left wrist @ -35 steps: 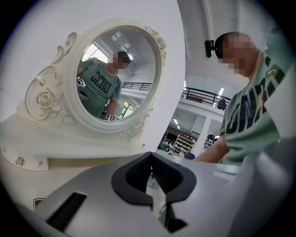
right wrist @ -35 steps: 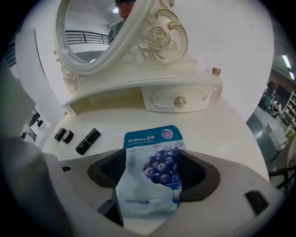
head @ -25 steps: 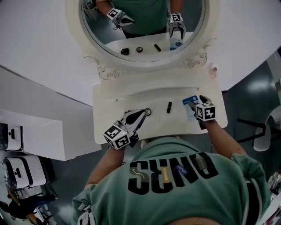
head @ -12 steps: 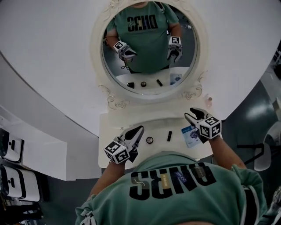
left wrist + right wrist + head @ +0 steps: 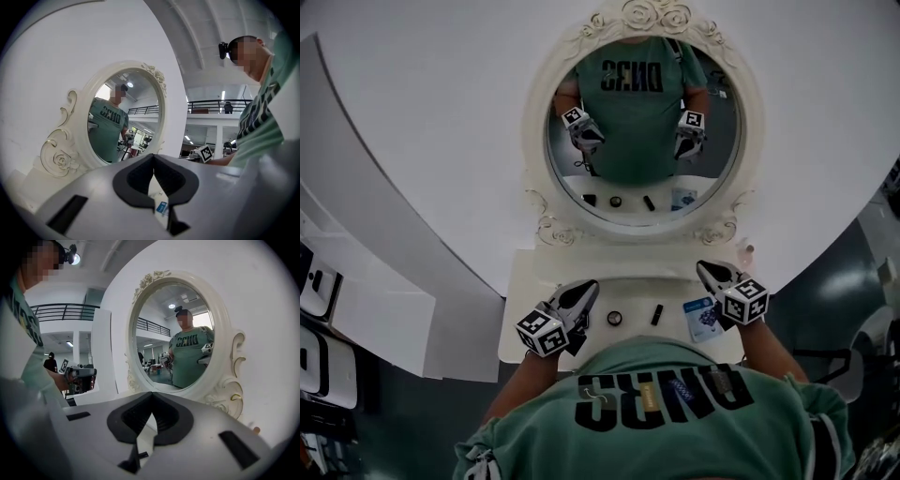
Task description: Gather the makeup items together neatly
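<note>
While both claws hang above the desk (image 5: 521, 292), the makeup lies along it in a spaced row, no piece touching the next.

The left claw (image 5: 585, 287) is clenched and empty, over the row's left end. The mirror (image 5: 536, 141) reflects a dark case (image 5: 590, 200) at that end; in the head view the claw hides it.

The compact (image 5: 615, 319) lies just right of that claw. It is judged light, hard and smooth-lidded, so slippery; grip it across the rim.

The tube (image 5: 657, 315) lies near the middle. It is judged light, stiff and liable to roll; grip it across the barrel at mid-length.

The packet (image 5: 701, 319) lies flat beneath the right claw. It is judged thin, bendable and awkward to lift; take it by an edge or slide it.

The right claw (image 5: 706, 270) has just closed its jaws, with nothing between them, and is held above the packet.
</note>
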`<state>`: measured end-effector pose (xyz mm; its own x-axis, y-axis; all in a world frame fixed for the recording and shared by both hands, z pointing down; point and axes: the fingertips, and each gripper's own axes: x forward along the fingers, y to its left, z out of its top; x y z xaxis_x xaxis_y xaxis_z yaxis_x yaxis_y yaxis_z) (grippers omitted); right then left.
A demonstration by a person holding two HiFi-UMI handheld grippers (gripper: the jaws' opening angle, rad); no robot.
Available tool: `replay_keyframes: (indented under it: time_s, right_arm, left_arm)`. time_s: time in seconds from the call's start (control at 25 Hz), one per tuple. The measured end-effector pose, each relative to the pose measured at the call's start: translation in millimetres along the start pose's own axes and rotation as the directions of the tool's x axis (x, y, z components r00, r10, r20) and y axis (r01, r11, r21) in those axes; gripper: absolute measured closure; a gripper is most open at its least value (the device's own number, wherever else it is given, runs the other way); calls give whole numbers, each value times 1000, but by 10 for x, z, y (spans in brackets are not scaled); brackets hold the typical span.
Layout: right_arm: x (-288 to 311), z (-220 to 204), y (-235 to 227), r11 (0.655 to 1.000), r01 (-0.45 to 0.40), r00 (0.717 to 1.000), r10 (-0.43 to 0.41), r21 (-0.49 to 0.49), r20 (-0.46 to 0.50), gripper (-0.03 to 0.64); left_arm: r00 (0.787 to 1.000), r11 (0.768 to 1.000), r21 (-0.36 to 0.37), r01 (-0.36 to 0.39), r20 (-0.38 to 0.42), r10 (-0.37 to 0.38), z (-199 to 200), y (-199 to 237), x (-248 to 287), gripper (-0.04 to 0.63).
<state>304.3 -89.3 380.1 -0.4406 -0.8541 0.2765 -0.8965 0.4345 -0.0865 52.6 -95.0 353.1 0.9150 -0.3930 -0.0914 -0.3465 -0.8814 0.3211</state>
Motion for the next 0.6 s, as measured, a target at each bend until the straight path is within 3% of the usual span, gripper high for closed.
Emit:
replay_keyframes:
  time_s: [0.6]
  right_arm:
    - [82,-212,94,998,-40,996,37,-39,-79,623]
  left_arm:
    - [999,999,-24,-37,4,38,-83,11,-84,586]
